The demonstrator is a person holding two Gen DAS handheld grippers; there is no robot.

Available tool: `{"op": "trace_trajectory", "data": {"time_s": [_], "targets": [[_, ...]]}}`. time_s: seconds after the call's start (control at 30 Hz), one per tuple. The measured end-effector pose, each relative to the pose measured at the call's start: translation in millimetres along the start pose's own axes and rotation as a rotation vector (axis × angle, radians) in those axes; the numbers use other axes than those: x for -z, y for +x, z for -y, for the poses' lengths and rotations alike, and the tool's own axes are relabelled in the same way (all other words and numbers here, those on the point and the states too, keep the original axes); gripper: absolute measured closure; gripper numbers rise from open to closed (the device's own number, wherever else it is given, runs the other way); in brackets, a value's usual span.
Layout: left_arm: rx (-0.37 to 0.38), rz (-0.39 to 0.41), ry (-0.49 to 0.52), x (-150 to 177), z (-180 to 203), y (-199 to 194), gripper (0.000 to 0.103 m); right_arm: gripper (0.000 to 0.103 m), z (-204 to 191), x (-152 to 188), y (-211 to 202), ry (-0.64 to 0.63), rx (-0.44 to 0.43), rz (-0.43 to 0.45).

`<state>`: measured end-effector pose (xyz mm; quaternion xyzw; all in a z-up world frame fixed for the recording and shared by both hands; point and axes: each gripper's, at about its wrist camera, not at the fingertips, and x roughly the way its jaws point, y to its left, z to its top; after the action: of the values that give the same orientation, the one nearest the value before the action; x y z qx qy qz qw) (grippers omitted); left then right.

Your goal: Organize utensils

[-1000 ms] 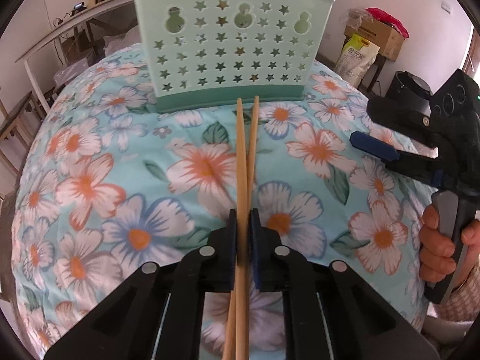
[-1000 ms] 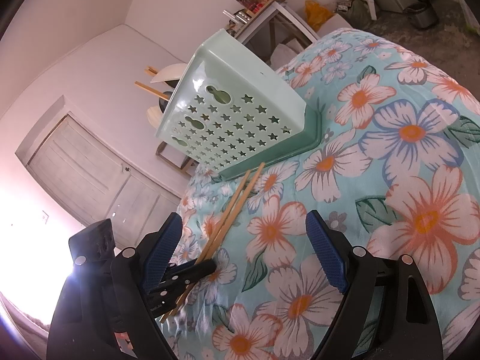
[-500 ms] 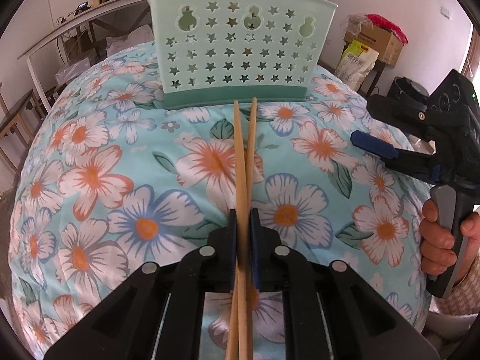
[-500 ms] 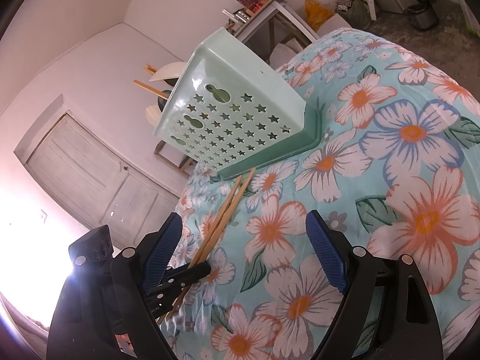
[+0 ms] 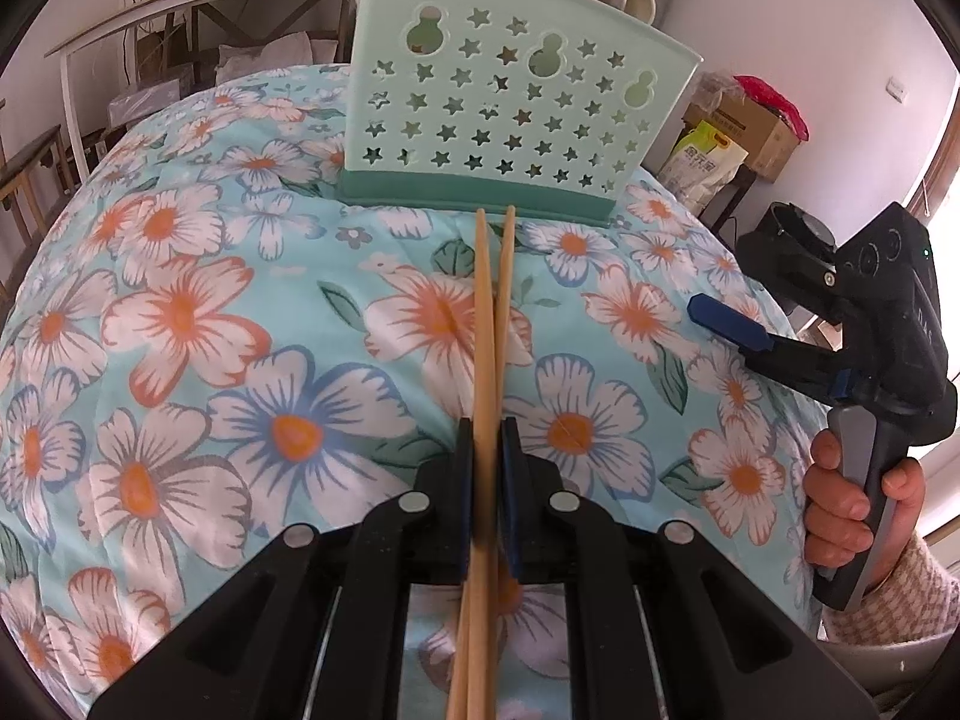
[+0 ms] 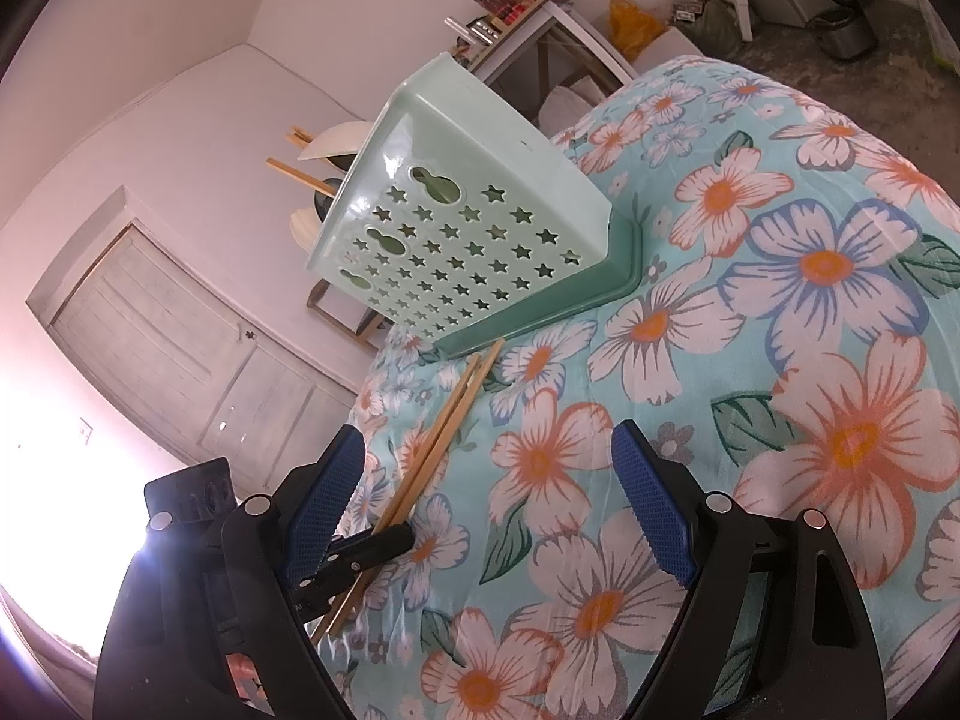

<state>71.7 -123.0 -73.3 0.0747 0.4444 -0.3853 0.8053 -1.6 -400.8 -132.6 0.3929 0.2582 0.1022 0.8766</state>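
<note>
Gripping a pair of long, pale wooden chopsticks [image 5: 493, 324] between its closed blue pads, the left gripper [image 5: 486, 480] holds them pointing forward, their tips just short of the dark-green base of the mint-green plastic utensil holder with star-shaped cut-outs [image 5: 510, 102], which stands on the turquoise floral tablecloth [image 5: 180, 312]. The sticks run nearly parallel, splaying slightly toward the tips, and their tail ends stick out behind the pads. The right gripper [image 6: 492, 504] hovers off to the side with its jaws wide apart and nothing between them, held in a hand [image 5: 852, 510]. The step in hand looks like carrying the chopsticks to the holder, where other wooden sticks and a pale spoon-like piece already rise above the rim. To do it well, the tips should probably be lifted clear of the holder's front wall, then tilted downward over an open compartment before the pads let go; keeping the grip firm matters, since the two sticks could scissor apart or slip.
</note>
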Motion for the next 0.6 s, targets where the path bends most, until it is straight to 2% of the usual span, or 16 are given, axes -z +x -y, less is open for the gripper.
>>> {"op": "trace_trajectory", "data": {"time_s": [0.2,0.6], "targets": [[-0.018,0.006,0.003,3,-3,-6,0.094,0.023,0,0,0,-0.002,0.004,-0.003],[-0.004,0.008,-0.024,4,-11,-11,0.095,0.023,-2,-1,1,-0.008,0.013,-0.009]]}}
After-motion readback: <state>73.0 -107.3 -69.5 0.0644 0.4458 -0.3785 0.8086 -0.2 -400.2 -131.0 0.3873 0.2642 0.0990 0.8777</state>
